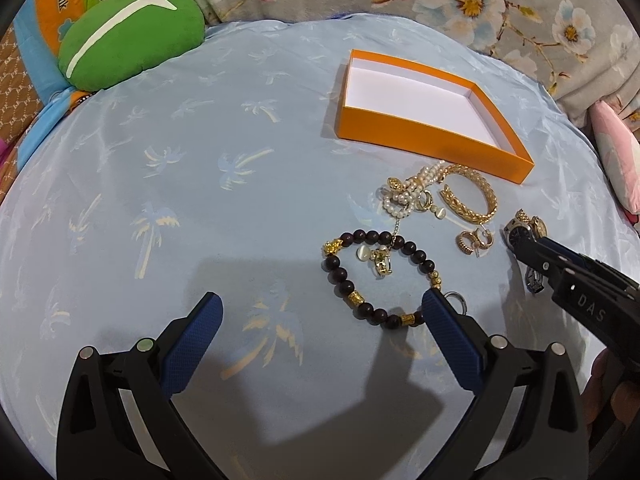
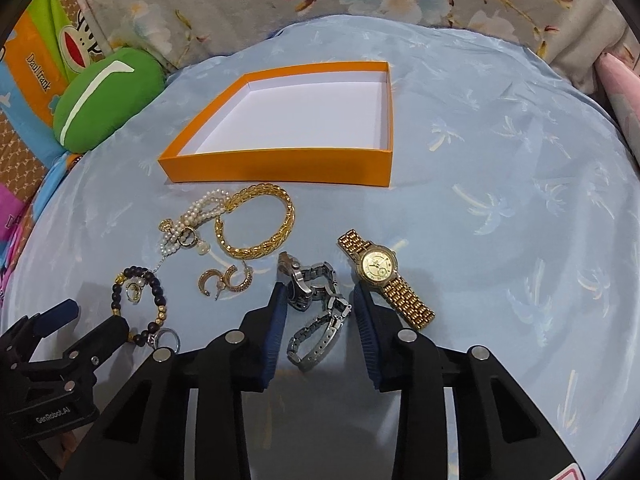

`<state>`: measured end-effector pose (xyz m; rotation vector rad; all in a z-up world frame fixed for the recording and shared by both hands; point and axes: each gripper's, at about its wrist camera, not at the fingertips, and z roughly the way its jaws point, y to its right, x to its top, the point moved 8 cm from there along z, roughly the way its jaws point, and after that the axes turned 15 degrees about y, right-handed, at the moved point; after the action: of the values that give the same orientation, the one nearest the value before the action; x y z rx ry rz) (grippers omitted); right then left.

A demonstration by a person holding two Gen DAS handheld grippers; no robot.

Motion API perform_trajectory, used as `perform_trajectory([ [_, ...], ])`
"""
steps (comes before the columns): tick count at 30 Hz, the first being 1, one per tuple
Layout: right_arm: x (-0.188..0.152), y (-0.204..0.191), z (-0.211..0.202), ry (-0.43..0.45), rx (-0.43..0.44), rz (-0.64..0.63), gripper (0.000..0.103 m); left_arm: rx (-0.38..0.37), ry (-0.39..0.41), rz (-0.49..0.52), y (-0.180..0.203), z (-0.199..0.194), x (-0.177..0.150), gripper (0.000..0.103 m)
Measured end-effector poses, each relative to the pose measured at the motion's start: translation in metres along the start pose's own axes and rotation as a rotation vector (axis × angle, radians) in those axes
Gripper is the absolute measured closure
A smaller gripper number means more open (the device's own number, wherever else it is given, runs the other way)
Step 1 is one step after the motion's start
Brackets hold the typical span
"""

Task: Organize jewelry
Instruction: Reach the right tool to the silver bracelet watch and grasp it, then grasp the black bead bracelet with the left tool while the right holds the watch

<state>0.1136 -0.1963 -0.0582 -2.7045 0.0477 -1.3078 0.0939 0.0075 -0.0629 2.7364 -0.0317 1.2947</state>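
An empty orange box with a white inside lies on the blue cloth. In front of it lie a gold braided bangle, a pearl strand, gold hoop earrings, a dark bead bracelet, a small silver ring, a silver watch and a gold watch. My left gripper is open just in front of the bead bracelet. My right gripper is open, its fingers on either side of the silver watch.
A green cushion lies at the back left. Floral bedding runs along the back, and a pink pillow is at the right. The blue palm-print cloth covers the surface.
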Motion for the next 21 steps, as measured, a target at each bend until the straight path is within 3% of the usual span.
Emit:
perform_trajectory([
  [3,0.001,-0.006,0.002,0.0,0.012,-0.014,0.084,-0.002,-0.001,0.005,0.001,0.001,0.0,0.006],
  [21,-0.014,-0.008,-0.019,-0.013,0.024,-0.017,0.085,0.018,0.014,0.003,-0.01,0.005,0.008,0.008],
])
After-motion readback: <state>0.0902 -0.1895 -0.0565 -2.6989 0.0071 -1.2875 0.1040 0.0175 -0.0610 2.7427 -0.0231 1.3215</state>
